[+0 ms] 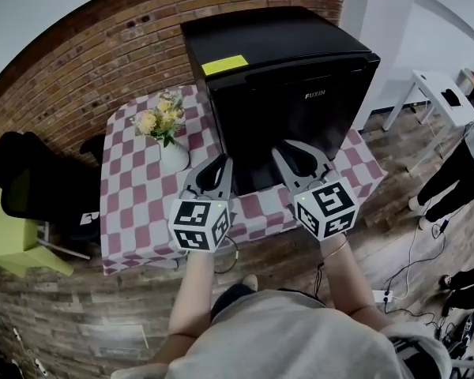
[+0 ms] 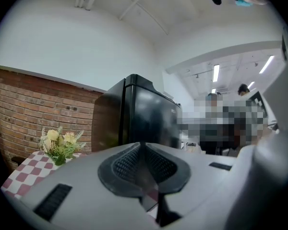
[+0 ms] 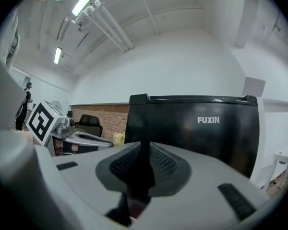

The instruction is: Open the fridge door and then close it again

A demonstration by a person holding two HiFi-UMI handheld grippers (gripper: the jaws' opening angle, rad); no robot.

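Note:
A black mini fridge with white lettering stands on a table with a red-and-white checked cloth; its door is closed. The fridge also fills the right gripper view and shows edge-on in the left gripper view. My left gripper hovers before the door's lower left, its jaws shut with nothing between them. My right gripper hangs in front of the door's lower middle. Its pads stand a little apart with nothing in the gap. Neither gripper touches the fridge.
A white vase of yellow flowers stands on the cloth left of the fridge. A black chair and a yellow-green seat are at the far left. A white table and a person's legs are on the right. Cables lie on the floor.

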